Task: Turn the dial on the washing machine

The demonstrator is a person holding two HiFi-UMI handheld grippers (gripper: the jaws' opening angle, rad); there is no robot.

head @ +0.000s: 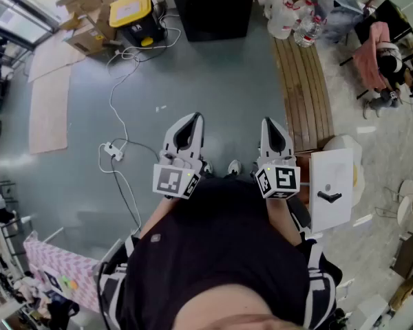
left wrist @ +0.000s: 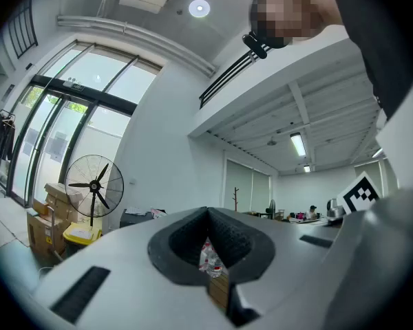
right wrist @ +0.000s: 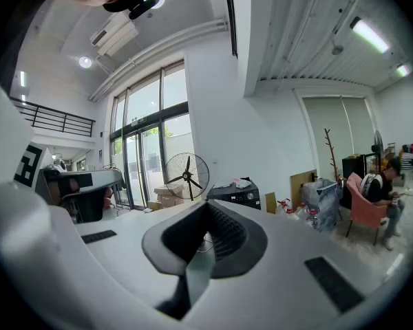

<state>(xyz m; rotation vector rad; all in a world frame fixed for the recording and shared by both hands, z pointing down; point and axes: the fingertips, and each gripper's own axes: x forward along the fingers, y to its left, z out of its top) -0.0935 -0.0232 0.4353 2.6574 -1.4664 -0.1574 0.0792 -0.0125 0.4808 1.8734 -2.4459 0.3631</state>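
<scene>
The black washing machine (head: 213, 7) stands across the grey floor at the far top centre; it also shows small in the right gripper view (right wrist: 237, 194). Its dial is too small to make out. Both grippers are held close to the person's chest, far from the machine, pointing towards it. My left gripper (head: 191, 119) has its jaws together with nothing between them, and its tips meet in its own view (left wrist: 208, 212). My right gripper (head: 270, 124) is likewise shut and empty (right wrist: 206, 206).
A wooden bench (head: 304, 95) runs along the right, with water bottles (head: 289, 12) at its far end. A white cable and power strip (head: 112, 150) lie on the floor to the left. A yellow-lidded box (head: 132, 11), cardboard boxes (head: 89, 29), a standing fan (right wrist: 187, 176) and a seated person (head: 385, 64) line the edges.
</scene>
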